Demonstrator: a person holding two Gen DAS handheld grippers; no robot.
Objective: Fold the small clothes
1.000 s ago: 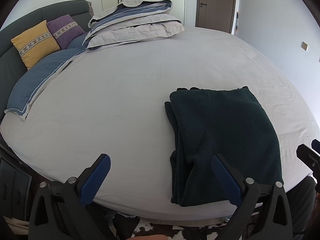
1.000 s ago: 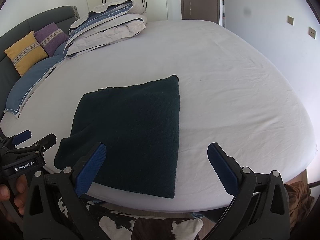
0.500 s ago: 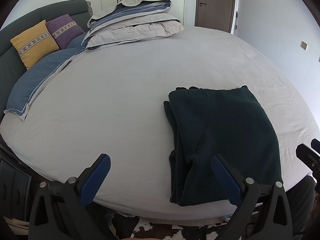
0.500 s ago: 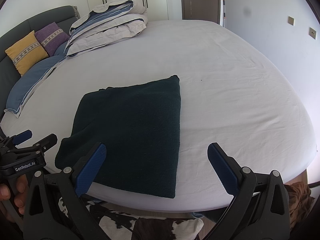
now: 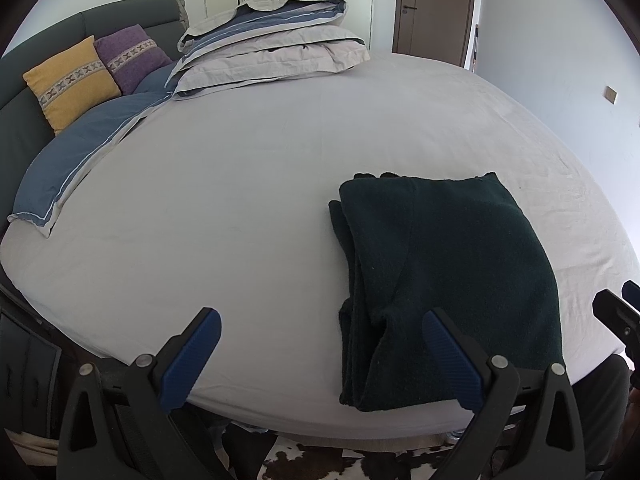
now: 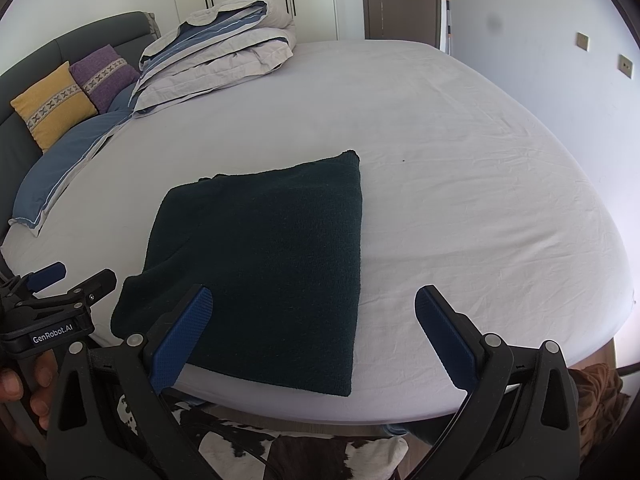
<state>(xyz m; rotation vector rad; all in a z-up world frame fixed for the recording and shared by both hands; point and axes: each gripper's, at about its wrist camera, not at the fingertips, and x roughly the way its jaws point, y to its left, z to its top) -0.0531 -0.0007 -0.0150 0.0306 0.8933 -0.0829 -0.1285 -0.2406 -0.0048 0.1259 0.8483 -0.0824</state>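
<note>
Nearest, the left gripper (image 5: 320,354) and right gripper (image 6: 314,334) hang at the bed's front edge, fingers spread wide and holding nothing. Just beyond them a dark green garment (image 6: 272,264) lies folded into a flat rectangle on the pale sheet (image 6: 460,184), close to that edge, its layered side toward the left gripper. Farther back sit a blue pillow (image 5: 76,160), yellow (image 5: 70,82) and purple cushions (image 5: 134,56), a folded duvet (image 5: 272,48), then a door (image 5: 434,4).

Almost nothing has changed: both views have crept slightly, the folded dark garment (image 5: 448,280) sitting marginally lower in frame.
</note>
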